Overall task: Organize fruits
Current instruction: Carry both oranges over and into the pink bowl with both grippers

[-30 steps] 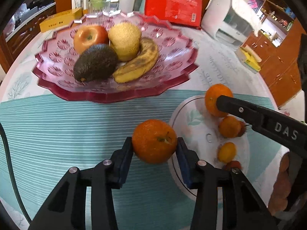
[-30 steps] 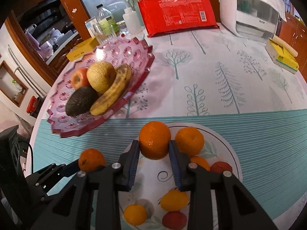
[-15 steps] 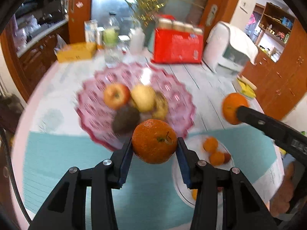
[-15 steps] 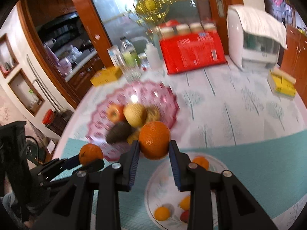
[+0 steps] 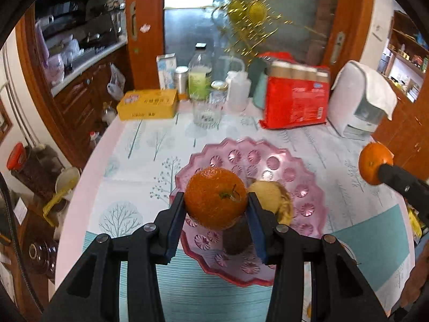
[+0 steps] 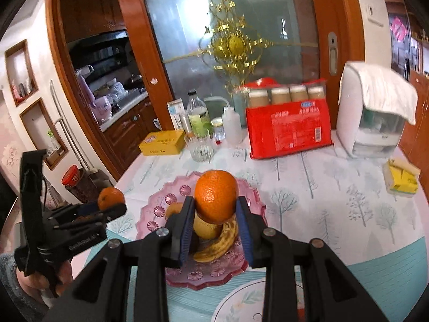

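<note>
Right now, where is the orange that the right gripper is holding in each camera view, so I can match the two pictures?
Left wrist view: the right gripper's orange sits at the far right edge, above the table, on the tip of a black finger.
Right wrist view: the same orange is at center, between the blue-padded fingers.
Shared landmark: the pink fruit plate below it in both.

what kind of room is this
Most likely a home dining area next to a kitchen: a table with a tree-print cloth, a pink fruit dish, and wooden kitchen cabinets through the doorway.
</note>
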The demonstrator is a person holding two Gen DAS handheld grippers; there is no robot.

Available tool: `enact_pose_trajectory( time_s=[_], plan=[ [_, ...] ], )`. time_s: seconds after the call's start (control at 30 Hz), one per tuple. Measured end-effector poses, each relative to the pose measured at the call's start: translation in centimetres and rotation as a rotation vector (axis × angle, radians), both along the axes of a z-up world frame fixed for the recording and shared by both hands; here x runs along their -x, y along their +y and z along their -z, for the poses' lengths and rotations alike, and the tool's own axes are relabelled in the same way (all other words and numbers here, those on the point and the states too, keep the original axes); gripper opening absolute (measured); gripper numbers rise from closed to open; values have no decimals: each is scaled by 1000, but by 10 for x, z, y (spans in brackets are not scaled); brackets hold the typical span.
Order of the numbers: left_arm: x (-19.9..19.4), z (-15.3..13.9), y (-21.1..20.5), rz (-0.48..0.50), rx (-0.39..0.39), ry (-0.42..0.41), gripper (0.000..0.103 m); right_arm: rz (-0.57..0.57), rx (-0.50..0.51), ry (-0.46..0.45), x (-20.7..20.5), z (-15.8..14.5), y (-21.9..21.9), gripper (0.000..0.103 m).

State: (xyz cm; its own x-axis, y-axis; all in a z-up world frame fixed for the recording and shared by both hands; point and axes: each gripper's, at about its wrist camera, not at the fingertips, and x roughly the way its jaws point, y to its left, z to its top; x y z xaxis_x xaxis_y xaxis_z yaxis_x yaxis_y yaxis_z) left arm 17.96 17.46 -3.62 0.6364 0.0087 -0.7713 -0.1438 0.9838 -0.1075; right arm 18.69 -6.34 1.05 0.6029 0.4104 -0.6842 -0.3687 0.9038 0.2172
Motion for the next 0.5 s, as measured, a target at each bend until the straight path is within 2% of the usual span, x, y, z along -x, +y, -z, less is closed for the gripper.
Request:
enact_pose_trajectory(
  time_s=[0.27,0.5],
  plan=[
    [-25,65,4,-8,26,121,43,0,50,126,-24,62,13,31],
    [-42,103,6,-25,41,193,43,-11,99,212,-35,106,20,31]
  ],
)
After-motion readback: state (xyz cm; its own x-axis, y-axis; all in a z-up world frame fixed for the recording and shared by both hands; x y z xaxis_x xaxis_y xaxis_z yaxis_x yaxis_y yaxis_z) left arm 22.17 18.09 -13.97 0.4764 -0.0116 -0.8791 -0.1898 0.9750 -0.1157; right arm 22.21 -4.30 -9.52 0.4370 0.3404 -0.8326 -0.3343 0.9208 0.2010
